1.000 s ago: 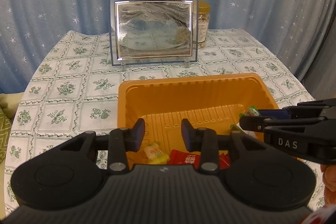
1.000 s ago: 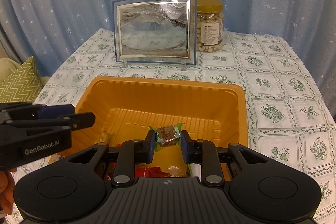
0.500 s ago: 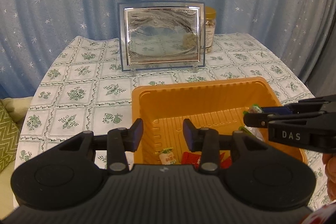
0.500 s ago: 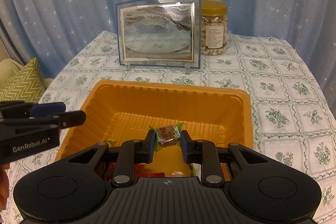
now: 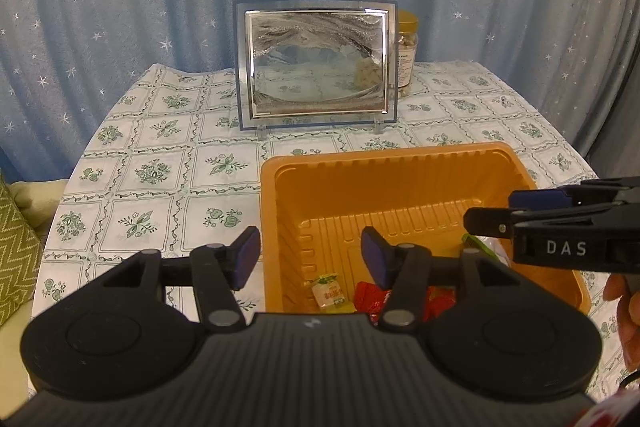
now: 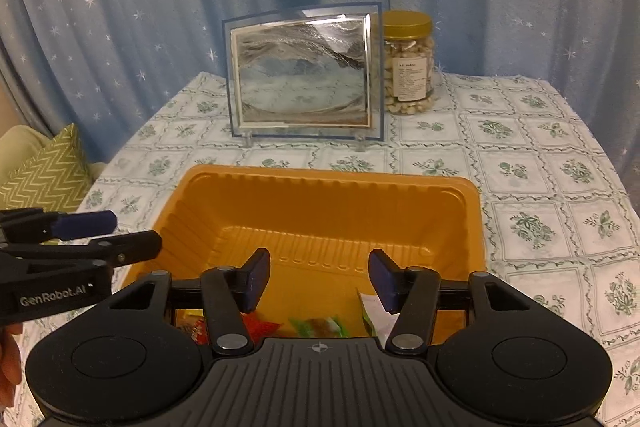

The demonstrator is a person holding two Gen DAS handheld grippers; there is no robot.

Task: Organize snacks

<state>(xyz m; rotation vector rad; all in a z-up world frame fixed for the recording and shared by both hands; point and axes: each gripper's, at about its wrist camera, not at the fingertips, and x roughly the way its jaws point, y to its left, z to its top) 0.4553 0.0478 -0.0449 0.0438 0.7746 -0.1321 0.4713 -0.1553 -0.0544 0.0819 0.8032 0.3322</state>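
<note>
"DAS" is showing on the right gripper (image 6: pixel 319 277) and "GenRobot.AI" on the left gripper (image 5: pixel 311 254); both have just been opening, jaws standing apart with nothing between them. One orange tray (image 6: pixel 474 223) is holding several wrapped snacks, the green-wrapped candy (image 6: pixel 319 327) lying at its near edge, with bare tablecloth (image 6: pixel 560 195) lying around it.

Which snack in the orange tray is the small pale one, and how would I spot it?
Start at the orange tray on the flowered tablecloth, in front of the standing picture frame. Look into its near left corner: the small pale packet lies there. Unlike the red wrappers beside it, it is cream-white with a green top edge.
</note>
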